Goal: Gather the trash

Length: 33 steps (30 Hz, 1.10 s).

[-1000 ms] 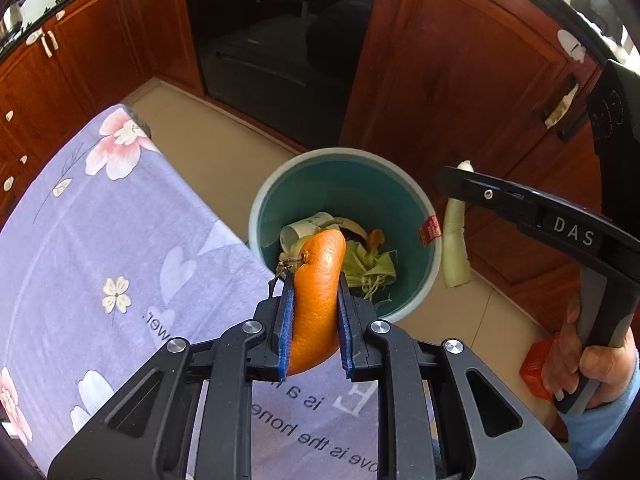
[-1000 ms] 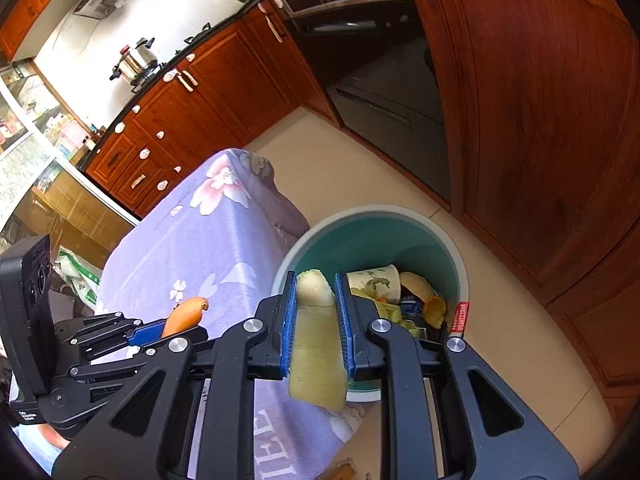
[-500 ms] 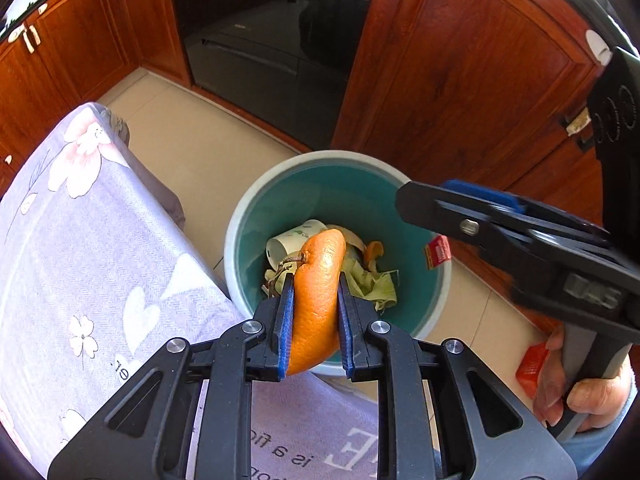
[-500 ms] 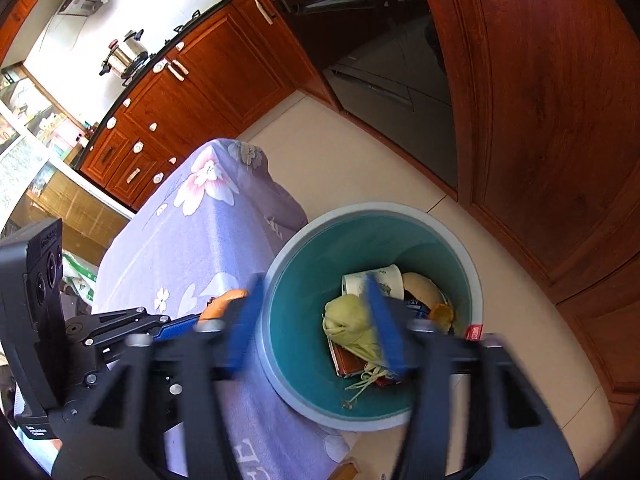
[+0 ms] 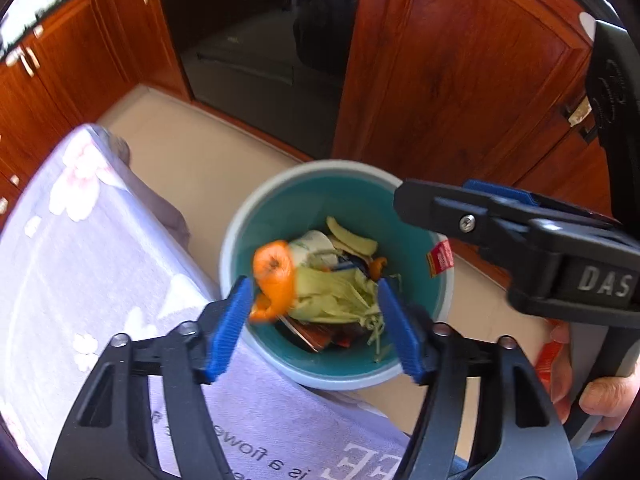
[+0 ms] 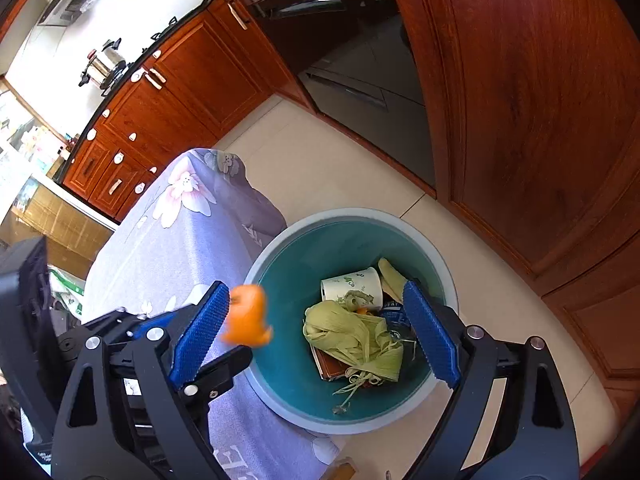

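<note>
Now, with the left gripper (image 5: 314, 324) opening and the orange peel (image 5: 274, 280) falling free, hold over the bin (image 5: 236, 240) until it lands; the right gripper (image 6: 316, 336) is opening too, empty

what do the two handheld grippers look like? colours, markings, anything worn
Both the left gripper and the right gripper are matte black plastic linkage frames with silver screw heads at the pivots and ribbed blue pads on the fingers. Seen from the left wrist view, the right gripper's body carries white letters "DAS". The hand on its grip shows a blue sleeve edge.
</note>
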Available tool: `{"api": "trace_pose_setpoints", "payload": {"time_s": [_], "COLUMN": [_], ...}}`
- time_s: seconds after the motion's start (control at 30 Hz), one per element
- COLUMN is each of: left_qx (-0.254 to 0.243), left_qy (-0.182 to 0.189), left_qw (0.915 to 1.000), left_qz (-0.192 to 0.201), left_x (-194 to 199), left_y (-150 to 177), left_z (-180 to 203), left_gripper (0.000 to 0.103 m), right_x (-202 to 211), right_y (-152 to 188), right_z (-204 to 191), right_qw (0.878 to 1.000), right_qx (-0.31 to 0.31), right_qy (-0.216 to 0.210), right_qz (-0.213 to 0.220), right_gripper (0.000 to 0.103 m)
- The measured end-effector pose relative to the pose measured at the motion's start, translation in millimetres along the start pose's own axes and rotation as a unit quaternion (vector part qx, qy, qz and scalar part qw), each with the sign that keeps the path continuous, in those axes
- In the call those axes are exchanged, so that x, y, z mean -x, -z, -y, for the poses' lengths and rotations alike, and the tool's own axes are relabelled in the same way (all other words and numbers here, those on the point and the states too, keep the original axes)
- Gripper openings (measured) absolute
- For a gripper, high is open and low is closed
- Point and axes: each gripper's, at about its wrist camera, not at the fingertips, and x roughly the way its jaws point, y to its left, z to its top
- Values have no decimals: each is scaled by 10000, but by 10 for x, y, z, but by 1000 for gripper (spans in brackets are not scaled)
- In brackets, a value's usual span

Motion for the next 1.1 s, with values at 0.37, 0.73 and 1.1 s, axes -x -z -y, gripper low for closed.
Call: {"api": "trace_pose_setpoints", "payload": {"time_s": [0.37,0.73,1.1], "left_qx": [116,536,803], "left_qy": [-223,-380,-671], "left_qw": [9995,9963,9915], "left_qz": [209,561,776], "left_x": [229,776,1243], "left_y": [51,287,787], "left_z": [-42,-244,-176], "left_gripper": [99,99,99], "right_x": [174,635,1072], "right_y": [40,174,510], "right_z": [-120,-275,-506], "right_qw": [9999,9989,9924], "right_qx": [131,385,1058], "right_qy": [3,-109,565], "right_qz": [75,258,266], "right_gripper": [95,96,96]}}
